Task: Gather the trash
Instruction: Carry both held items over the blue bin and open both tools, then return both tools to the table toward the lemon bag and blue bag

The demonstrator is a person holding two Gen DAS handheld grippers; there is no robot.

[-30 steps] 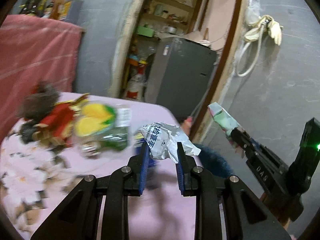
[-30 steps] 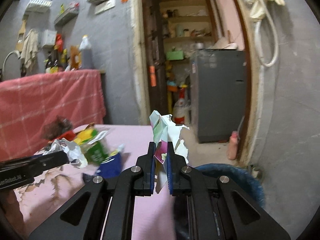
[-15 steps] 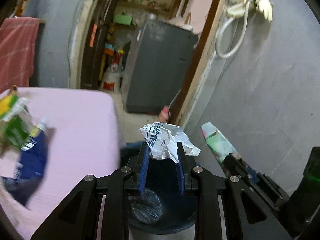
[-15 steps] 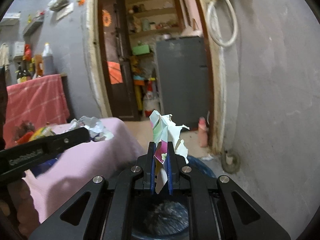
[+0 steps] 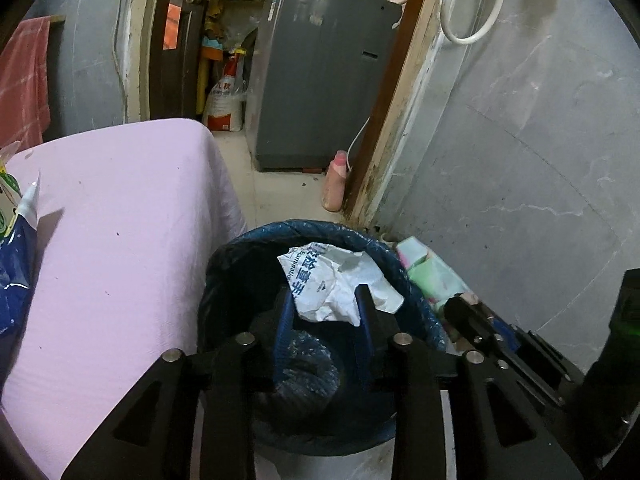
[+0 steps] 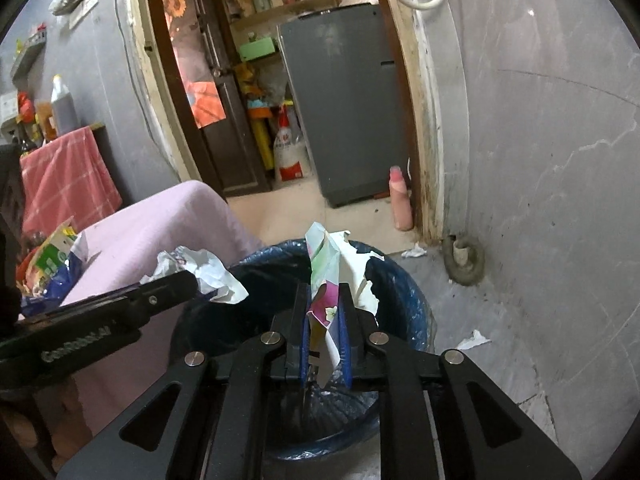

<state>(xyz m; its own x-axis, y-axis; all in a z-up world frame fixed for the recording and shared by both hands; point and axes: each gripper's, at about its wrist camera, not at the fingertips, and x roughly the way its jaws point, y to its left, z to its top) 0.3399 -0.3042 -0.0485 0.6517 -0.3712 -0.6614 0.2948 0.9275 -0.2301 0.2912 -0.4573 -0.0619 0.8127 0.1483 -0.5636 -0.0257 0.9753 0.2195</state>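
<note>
My left gripper (image 5: 323,300) is shut on a crumpled white wrapper (image 5: 328,284) with blue print and holds it over the open blue-lined trash bin (image 5: 240,248). My right gripper (image 6: 325,304) is shut on a crumpled green and floral wrapper (image 6: 324,272) and holds it over the same bin (image 6: 404,280). The left gripper and its white wrapper (image 6: 200,266) show at the left of the right wrist view. The right gripper's wrapper (image 5: 428,272) shows at the bin's right rim in the left wrist view.
A pink-covered table (image 5: 120,220) stands left of the bin, with blue and green packets (image 5: 16,240) at its left edge. Grey wall (image 5: 520,160) at right. A pink bottle (image 6: 400,200), a grey appliance (image 6: 344,112) and paper scraps (image 6: 474,338) lie beyond.
Both grippers have swung right from the table and tilted down over the bin, each still holding its wrapper. The bin now fills the lower middle of both views.
</note>
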